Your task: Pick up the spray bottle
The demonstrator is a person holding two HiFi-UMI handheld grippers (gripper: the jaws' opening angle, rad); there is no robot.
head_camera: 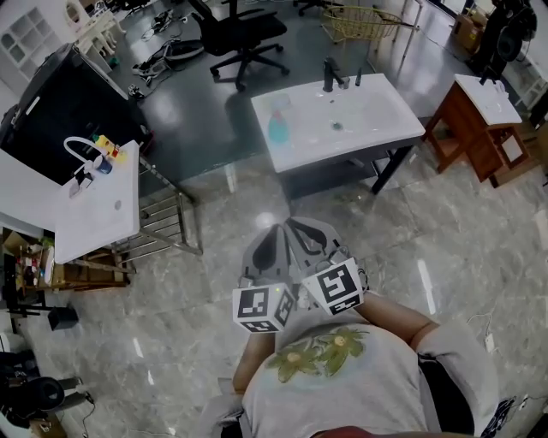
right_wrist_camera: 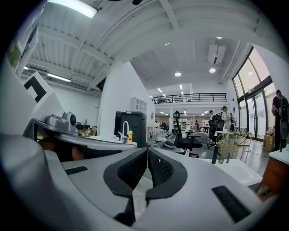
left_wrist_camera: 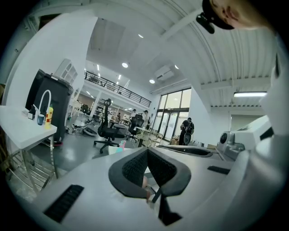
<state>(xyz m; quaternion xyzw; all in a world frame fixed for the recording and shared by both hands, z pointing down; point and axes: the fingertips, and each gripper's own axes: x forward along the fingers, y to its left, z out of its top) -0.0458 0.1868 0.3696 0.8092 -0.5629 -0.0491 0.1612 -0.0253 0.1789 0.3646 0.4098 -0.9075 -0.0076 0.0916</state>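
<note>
Washbasins on a marble floor (head_camera: 445,248)
A white basin counter (head_camera: 377,115) carries a black faucet (head_camera: 332,77). Beyond it stand a black office chair (head_camera: 244,34) and a wire basket (head_camera: 364,21), with a wooden stand (head_camera: 467,128) to the right.

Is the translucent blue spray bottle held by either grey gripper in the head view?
No, the blue spray bottle stands on the white washbasin, apart from the left gripper and right gripper.

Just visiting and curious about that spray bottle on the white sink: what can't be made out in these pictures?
Spray bottle: head view, too small to show label or trigger; left gripper view, mostly behind the body of the left gripper.
Small bottles on the side counter: head view, too small to identify.
Office chair: head view, back cut off by the top edge.
</note>
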